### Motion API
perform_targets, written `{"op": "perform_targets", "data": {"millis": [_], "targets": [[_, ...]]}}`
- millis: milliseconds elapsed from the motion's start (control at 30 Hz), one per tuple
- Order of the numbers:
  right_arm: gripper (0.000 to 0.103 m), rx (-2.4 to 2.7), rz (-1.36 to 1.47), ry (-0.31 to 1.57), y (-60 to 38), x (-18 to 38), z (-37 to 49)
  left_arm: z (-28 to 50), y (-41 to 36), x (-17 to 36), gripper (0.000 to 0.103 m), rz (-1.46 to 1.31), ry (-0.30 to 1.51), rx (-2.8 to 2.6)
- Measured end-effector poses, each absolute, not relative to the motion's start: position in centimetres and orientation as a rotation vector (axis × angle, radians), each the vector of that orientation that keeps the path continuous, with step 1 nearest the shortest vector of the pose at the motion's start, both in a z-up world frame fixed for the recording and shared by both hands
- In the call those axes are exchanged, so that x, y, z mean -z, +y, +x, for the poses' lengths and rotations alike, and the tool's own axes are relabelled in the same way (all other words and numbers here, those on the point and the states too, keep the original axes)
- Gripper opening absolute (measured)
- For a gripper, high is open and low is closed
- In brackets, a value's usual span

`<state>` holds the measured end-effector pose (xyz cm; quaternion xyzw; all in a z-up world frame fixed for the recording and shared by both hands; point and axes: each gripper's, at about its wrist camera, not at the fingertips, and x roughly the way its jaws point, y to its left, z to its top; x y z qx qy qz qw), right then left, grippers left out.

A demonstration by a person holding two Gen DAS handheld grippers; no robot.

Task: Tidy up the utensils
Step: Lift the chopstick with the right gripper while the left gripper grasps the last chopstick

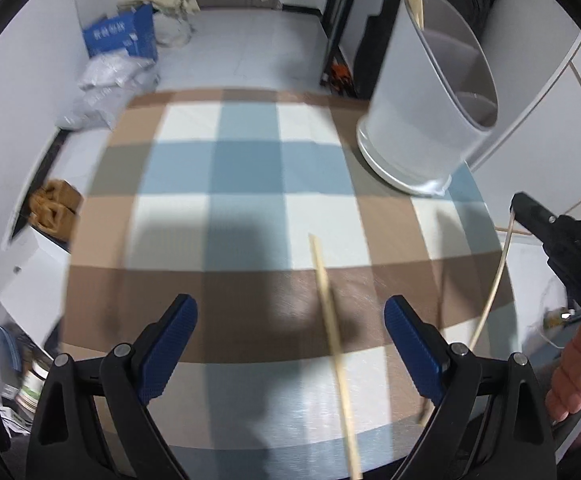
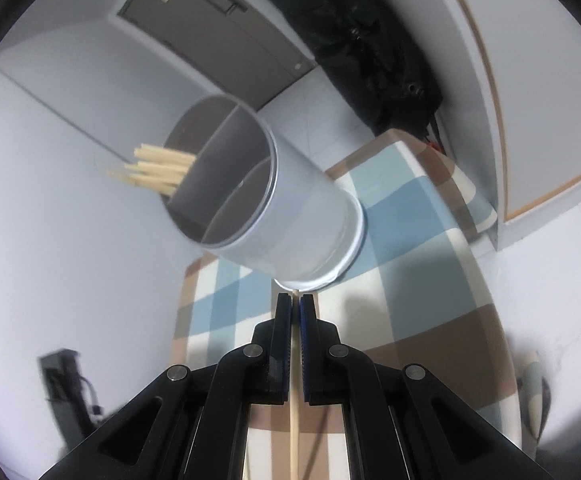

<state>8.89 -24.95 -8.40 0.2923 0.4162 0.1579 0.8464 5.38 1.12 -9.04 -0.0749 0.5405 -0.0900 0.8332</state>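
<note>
With the right tongs (image 2: 295, 304) clamped on 1 chopstick (image 2: 294, 420) and the left tongs (image 1: 290, 344) gaping empty, tip it upright, then lower it into the holder (image 2: 290, 216) compartment beside the other chopsticks (image 2: 154, 172).

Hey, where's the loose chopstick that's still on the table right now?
In the left wrist view the loose chopstick lies on the checked tablecloth, between the open left gripper fingers, nearer the right one.

White print on the blue box (image 1: 121, 35) is unreadable.
</note>
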Motion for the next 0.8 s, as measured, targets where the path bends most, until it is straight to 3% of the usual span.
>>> {"op": "perform_targets", "data": {"millis": [200,300,433,533,733,800], "targets": [[0.003,-0.338,0.634,0.828,-25.9,7.3,8.1,6.4,0.5,10.4,0.081,-0.161,1.200,0.154],[0.003,-0.345,0.617,0.816,-26.2,7.0,8.0,6.9,0.0,11.0,0.071,-0.133,1.216,0.134],[0.003,-0.367,0.600,0.806,-26.3,6.8,7.7,7.5,-0.6,11.4,0.052,-0.076,1.223,0.114],[0.003,-0.376,0.596,0.801,-26.4,6.6,7.6,7.8,-1.6,11.6,0.045,-0.001,1.224,0.098],[0.003,-0.393,0.582,0.798,-26.1,6.3,7.7,8.5,-3.2,11.3,0.003,0.021,1.251,0.134],[0.003,-0.396,0.575,0.793,-25.9,6.1,7.7,8.5,-3.6,11.3,0.002,0.049,1.251,0.112]]}}
